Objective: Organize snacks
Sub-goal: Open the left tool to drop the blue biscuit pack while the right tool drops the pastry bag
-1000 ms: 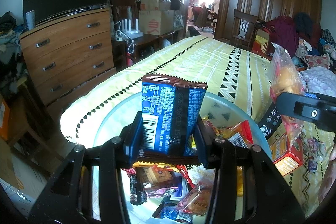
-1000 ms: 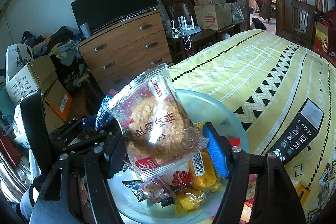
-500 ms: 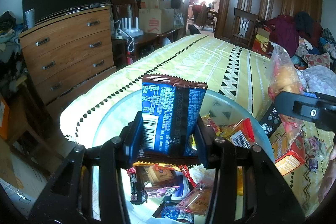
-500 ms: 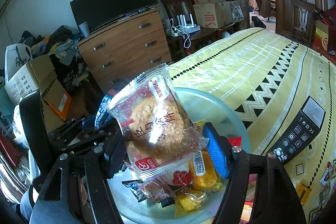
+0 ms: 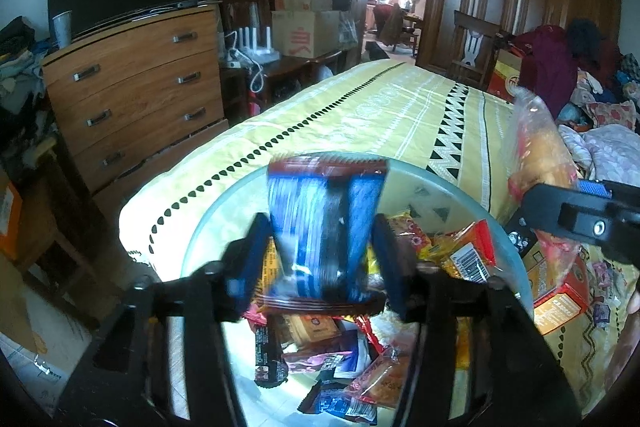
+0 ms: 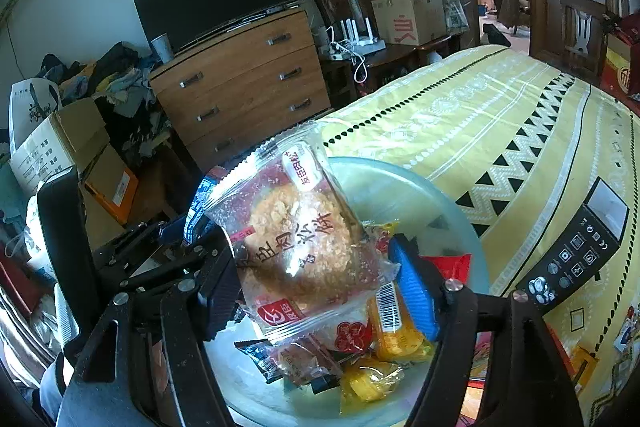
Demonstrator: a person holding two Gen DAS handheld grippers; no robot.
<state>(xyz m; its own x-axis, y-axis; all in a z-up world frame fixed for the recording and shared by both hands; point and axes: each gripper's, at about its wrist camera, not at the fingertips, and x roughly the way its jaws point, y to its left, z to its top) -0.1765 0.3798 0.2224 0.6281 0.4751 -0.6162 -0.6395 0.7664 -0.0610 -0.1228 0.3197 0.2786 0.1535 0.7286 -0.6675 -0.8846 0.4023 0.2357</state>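
Yellow cloth with black triangle and dot bands covers the bed (image 5: 392,115), which fills most of both views, and a wooden chest of drawers (image 6: 240,83) stands beyond its far corner. On the bed near its corner sits a pale translucent bowl (image 5: 208,227), round and wide, with a heap of small wrapped snacks (image 5: 340,359) lying loose in its bottom. A black remote control (image 6: 576,255) lies flat on the cloth just beside the bowl's rim, apart from it. Over the bowl the left gripper (image 5: 320,259) shows its two blue-padded fingers spread a little wider than the blue snack packet (image 5: 324,227) standing upright between them; the packet and the fingers are blurred, gaps seem to show on both sides, and I cannot tell whether either pad touches the packet. The packet's lower edge hangs just above the heap. The right gripper (image 6: 316,287) is clamped on a clear packet holding a round flaky pastry (image 6: 304,239), one pad on each side of its lower half, so that the packet rises tilted above the fingertips, over the bowl's near side. Smallest, an orange-yellow wrapped sweet (image 6: 392,327) lies in the bowl just below the right gripper's blue pad.
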